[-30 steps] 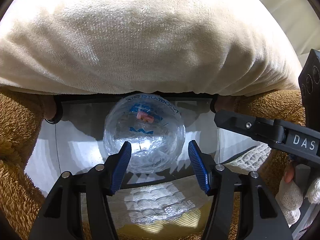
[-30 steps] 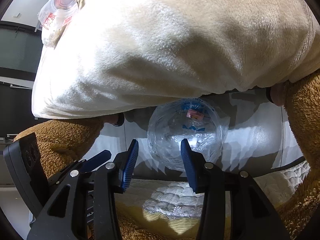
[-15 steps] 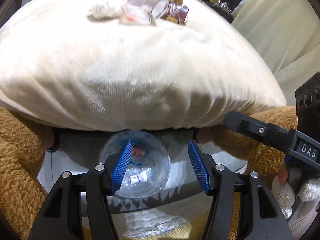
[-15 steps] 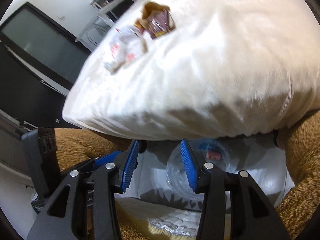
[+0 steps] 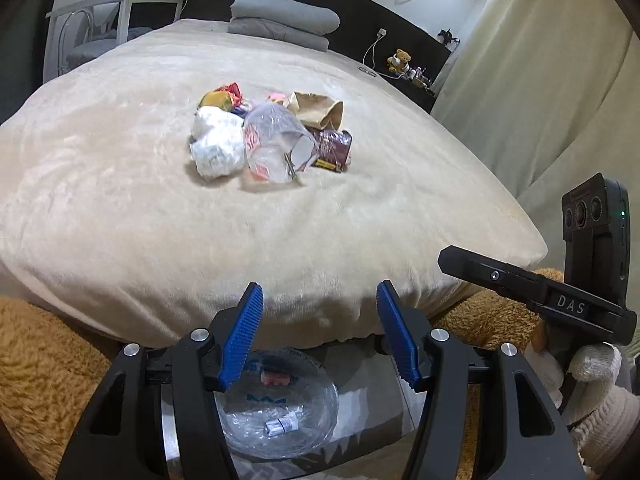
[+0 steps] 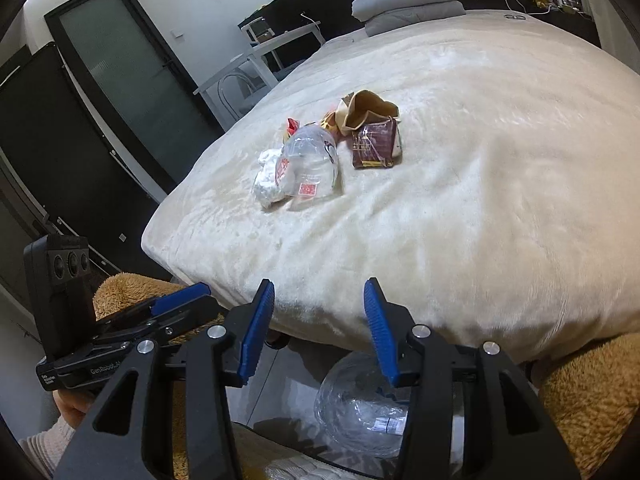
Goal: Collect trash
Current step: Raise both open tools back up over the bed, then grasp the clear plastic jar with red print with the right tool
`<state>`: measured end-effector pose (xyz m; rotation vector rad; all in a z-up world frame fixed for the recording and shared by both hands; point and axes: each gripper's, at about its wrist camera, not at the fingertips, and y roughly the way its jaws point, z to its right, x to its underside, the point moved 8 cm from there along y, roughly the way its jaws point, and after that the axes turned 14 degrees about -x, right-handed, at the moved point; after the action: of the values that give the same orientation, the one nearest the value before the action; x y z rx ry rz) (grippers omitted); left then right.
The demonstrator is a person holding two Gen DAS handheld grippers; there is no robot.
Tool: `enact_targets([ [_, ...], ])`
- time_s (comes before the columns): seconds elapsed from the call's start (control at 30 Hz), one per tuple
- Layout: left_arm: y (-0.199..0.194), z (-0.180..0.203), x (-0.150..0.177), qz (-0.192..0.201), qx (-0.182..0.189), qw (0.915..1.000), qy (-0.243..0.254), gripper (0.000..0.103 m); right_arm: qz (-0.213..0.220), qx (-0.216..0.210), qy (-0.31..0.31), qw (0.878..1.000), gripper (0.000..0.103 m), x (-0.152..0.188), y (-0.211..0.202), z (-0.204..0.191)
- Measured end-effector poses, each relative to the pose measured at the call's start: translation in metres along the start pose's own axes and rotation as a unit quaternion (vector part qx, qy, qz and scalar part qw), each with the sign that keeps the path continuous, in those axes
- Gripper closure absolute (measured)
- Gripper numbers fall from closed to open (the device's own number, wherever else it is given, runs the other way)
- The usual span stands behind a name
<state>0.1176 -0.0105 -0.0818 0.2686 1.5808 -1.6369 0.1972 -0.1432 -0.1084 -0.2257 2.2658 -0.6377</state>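
Well beyond left gripper (image 5: 319,332), trash pile (image 5: 272,138).

Cream bed (image 5: 360,216), beige curtains (image 5: 532,92), dark glass door (image 6: 132,64).

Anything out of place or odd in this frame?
Yes: a heap of litter sits mid-bed on the cream blanket: crumpled white paper, a clear plastic bag, a brown paper bag and a maroon wrapper. Both tools, left and right, are open and empty.
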Motion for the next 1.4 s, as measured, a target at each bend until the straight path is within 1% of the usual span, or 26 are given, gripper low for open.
enact_targets([
  [0.13,-0.007,-0.012,-0.022,0.023,0.005,0.9997,-0.010,0.045,-0.010,-0.001,-0.018,1.000,0.054,-0.019,0.010,0.000],
  [0.2,-0.012,-0.018,-0.033,0.035,0.001,0.9993,-0.007,0.045,-0.013,-0.001,-0.028,1.000,0.054,-0.031,0.016,0.002],
  [0.23,-0.014,-0.021,-0.038,0.041,-0.001,0.9991,-0.005,0.045,-0.012,-0.002,-0.030,0.999,0.052,-0.037,0.019,0.002],
  [0.27,-0.016,-0.025,-0.043,0.047,-0.001,0.9989,-0.007,0.045,-0.012,-0.008,-0.028,0.999,0.044,-0.043,0.023,0.003],
  [0.33,-0.018,-0.032,-0.052,0.052,0.002,0.9985,-0.016,0.045,-0.013,-0.023,-0.023,0.999,0.039,-0.054,0.032,0.005],
  [0.37,-0.017,-0.036,-0.055,0.054,0.002,0.9983,-0.021,0.045,-0.015,-0.023,-0.024,0.999,0.032,-0.059,0.037,0.007],
  [0.43,-0.016,-0.045,-0.063,0.056,0.007,0.9978,-0.036,0.045,-0.016,-0.014,-0.033,0.999,0.023,-0.069,0.048,0.009],
  [0.5,-0.014,-0.051,-0.069,0.055,0.013,0.9972,-0.049,0.045,-0.020,-0.014,-0.038,0.999,0.019,-0.076,0.059,0.010],
  [0.53,-0.014,-0.055,-0.072,0.055,0.014,0.9970,-0.053,0.045,-0.025,-0.016,-0.038,0.999,0.014,-0.078,0.065,0.011],
  [0.63,-0.013,-0.061,-0.080,0.058,0.017,0.9965,-0.058,0.045,-0.031,-0.016,-0.044,0.998,0.014,-0.086,0.083,0.010],
  [0.83,-0.013,-0.071,-0.097,0.069,0.015,0.9956,-0.062,0.045,-0.056,-0.013,-0.033,0.998,0.014,-0.101,0.126,0.017],
  [0.97,-0.007,-0.078,-0.102,0.063,0.023,0.9950,-0.074,0.045,-0.068,-0.020,-0.025,0.997,0.014,-0.108,0.148,0.021],
  [1.1,0.002,-0.080,-0.100,0.048,0.025,0.9954,-0.078,0.045,-0.078,-0.025,-0.015,0.997,0.014,-0.112,0.162,0.026],
  [1.27,0.005,-0.074,-0.098,0.043,0.027,0.9962,-0.071,0.045,-0.085,-0.038,0.010,0.996,0.014,-0.116,0.172,0.034],
  [1.4,0.009,-0.073,-0.098,0.038,0.021,0.9966,-0.069,0.045,-0.089,-0.040,0.022,0.995,0.014,-0.116,0.176,0.037],
])
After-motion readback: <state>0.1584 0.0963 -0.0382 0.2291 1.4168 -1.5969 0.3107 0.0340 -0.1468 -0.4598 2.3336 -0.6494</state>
